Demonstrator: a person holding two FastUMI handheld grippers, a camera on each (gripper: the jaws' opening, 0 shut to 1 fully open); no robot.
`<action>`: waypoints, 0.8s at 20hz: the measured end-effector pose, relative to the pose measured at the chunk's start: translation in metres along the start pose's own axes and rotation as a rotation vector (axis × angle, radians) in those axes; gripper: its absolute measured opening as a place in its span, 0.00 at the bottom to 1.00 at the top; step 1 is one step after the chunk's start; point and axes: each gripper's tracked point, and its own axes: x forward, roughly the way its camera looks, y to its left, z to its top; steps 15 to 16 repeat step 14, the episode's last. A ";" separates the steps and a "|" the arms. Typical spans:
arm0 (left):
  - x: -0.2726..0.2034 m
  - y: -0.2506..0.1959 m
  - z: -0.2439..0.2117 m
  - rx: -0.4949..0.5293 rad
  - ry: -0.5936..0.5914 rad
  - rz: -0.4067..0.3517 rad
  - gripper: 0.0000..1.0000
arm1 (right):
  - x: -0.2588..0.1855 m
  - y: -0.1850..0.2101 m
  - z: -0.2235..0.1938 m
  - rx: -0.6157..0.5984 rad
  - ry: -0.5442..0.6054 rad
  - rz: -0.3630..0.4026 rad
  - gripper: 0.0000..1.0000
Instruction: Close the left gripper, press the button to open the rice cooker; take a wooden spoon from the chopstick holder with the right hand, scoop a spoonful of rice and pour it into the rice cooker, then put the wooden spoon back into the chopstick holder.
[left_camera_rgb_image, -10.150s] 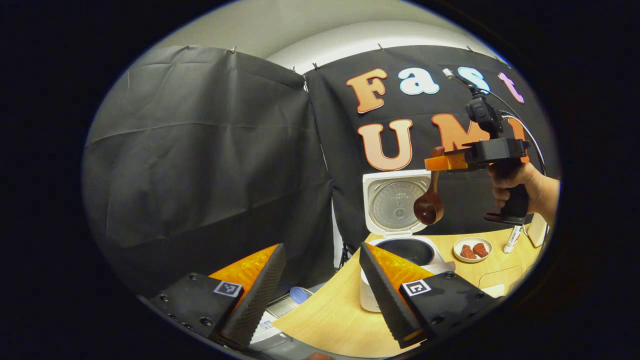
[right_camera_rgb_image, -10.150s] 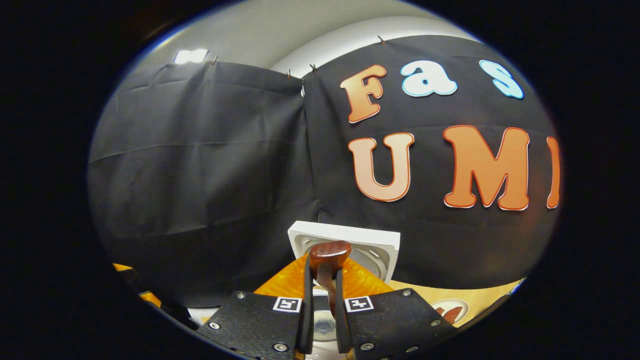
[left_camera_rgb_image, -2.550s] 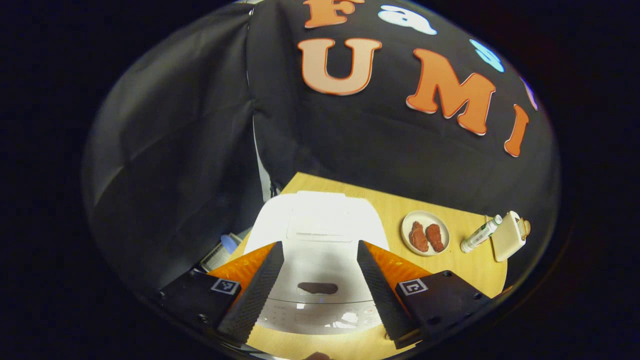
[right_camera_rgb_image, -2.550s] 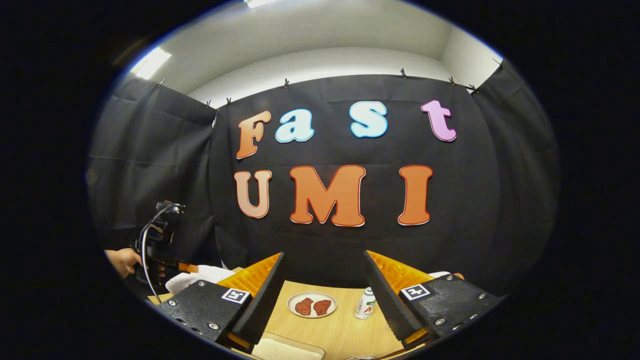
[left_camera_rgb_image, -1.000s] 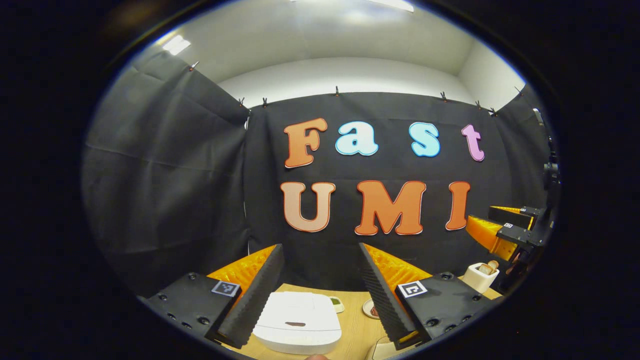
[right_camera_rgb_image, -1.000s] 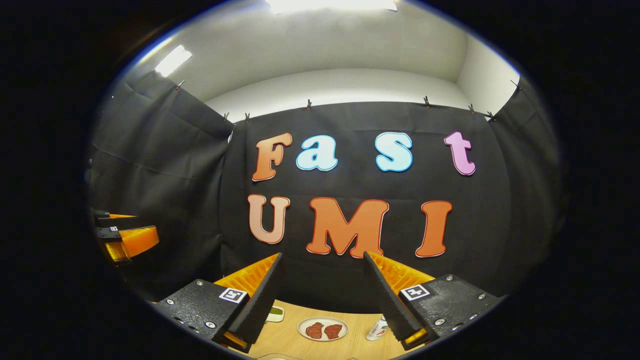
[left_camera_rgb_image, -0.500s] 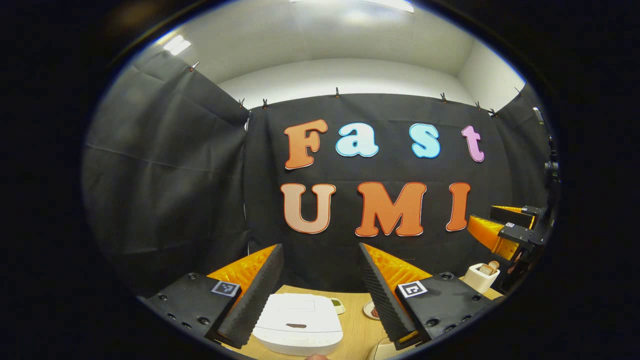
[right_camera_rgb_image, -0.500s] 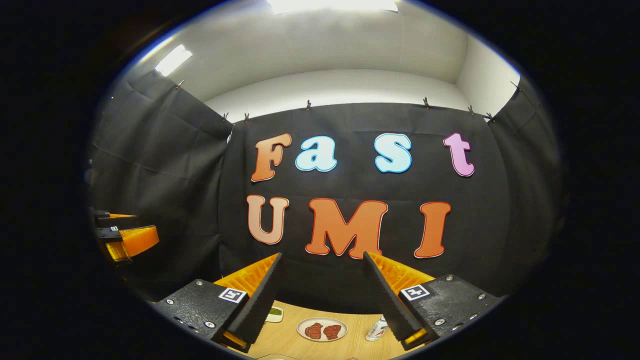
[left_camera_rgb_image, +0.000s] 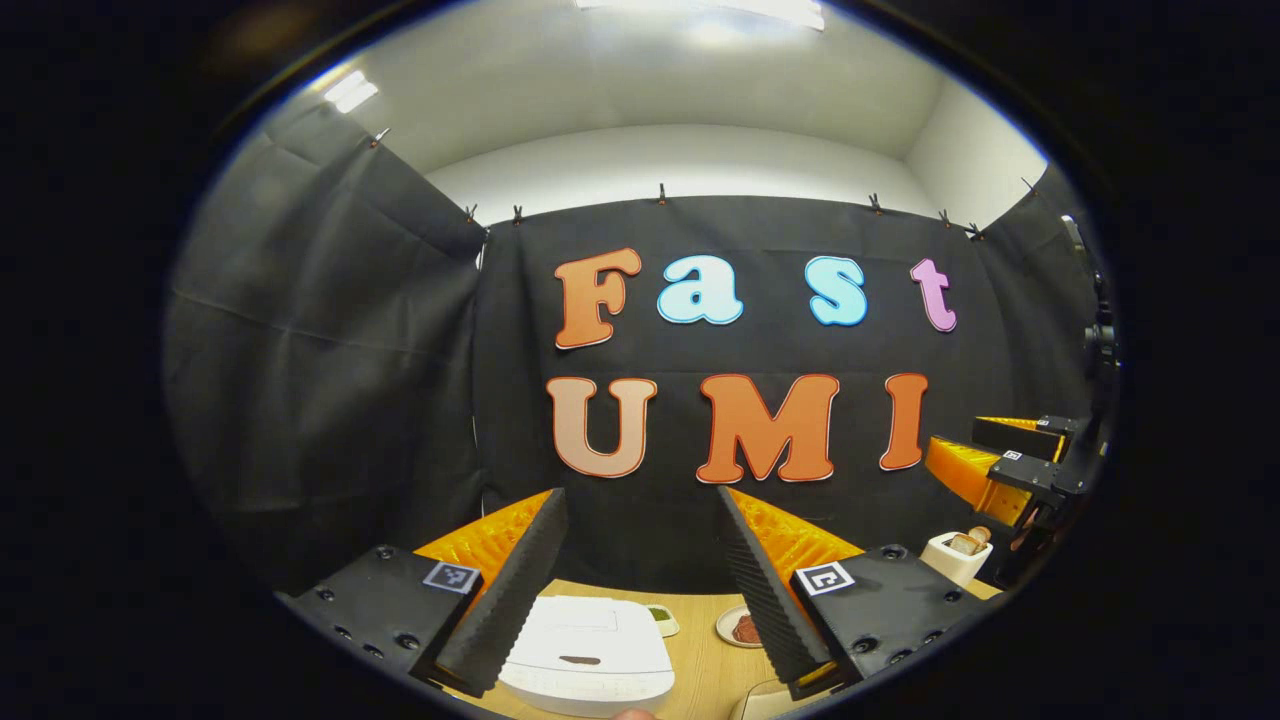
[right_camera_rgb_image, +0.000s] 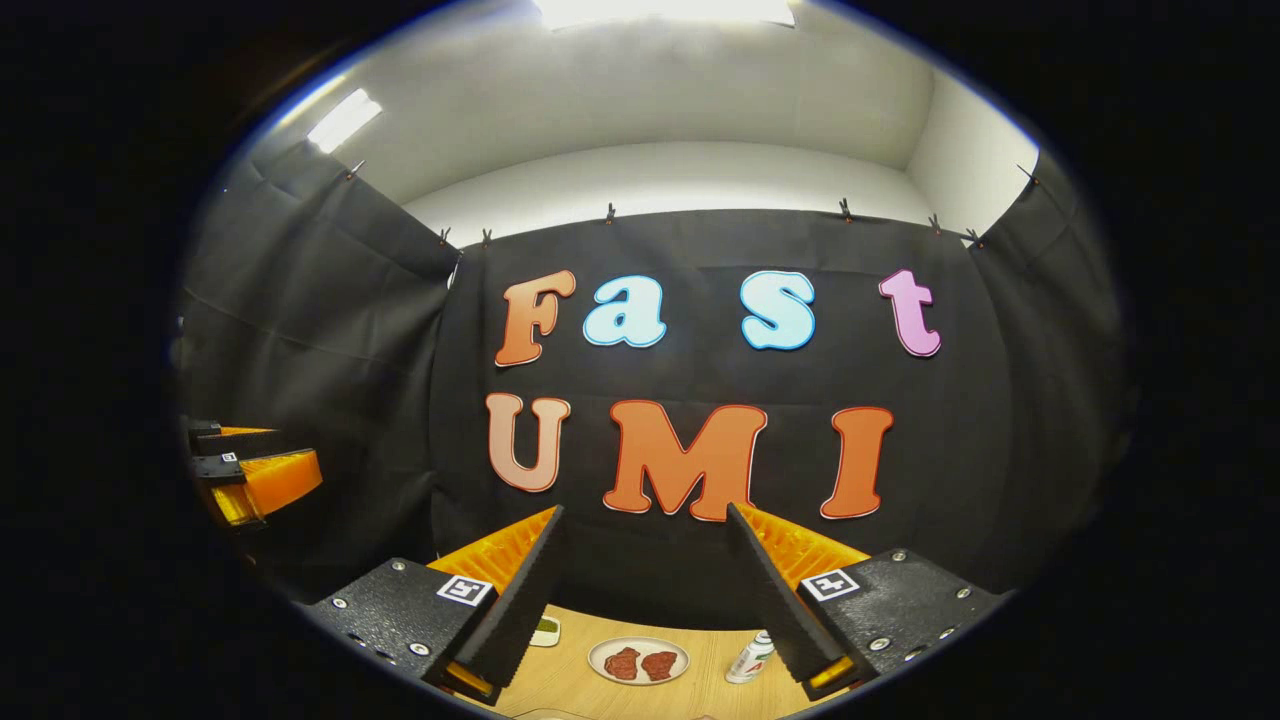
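Note:
The white rice cooker (left_camera_rgb_image: 585, 655) sits with its lid down on the wooden table (left_camera_rgb_image: 705, 670), low between the fingers of my left gripper (left_camera_rgb_image: 640, 495). That gripper is open, raised above the table, and holds nothing. A white chopstick holder (left_camera_rgb_image: 955, 555) stands at the right with a wooden spoon end (left_camera_rgb_image: 978, 536) poking out. My right gripper (right_camera_rgb_image: 645, 512) is open and empty, also raised above the table. In the left gripper view the right gripper (left_camera_rgb_image: 960, 445) hangs above the holder. In the right gripper view the left gripper (right_camera_rgb_image: 300, 455) shows at the far left.
A plate with two pieces of meat (right_camera_rgb_image: 638, 661) lies mid-table, with a small bottle (right_camera_rgb_image: 745, 660) to its right and a small dish of green bits (right_camera_rgb_image: 545, 630) to its left. The same dish (left_camera_rgb_image: 660, 618) and plate (left_camera_rgb_image: 742, 628) lie behind the cooker. Black cloth walls close the back and sides.
Earlier the right gripper held the spoon over the cooker's raised lid; now the lid is down and that gripper is empty. Over the last second both grippers barely moved, tilting slightly.

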 end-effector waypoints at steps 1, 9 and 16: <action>0.001 -0.005 0.002 -0.001 0.000 -0.005 1.00 | -0.002 -0.002 0.000 -0.001 0.000 -0.003 0.96; 0.003 -0.011 -0.001 -0.005 0.004 -0.026 1.00 | -0.006 -0.010 0.004 -0.001 -0.004 -0.024 0.96; 0.001 -0.012 -0.001 -0.008 0.007 -0.032 1.00 | -0.009 -0.012 0.003 0.003 0.001 -0.028 0.96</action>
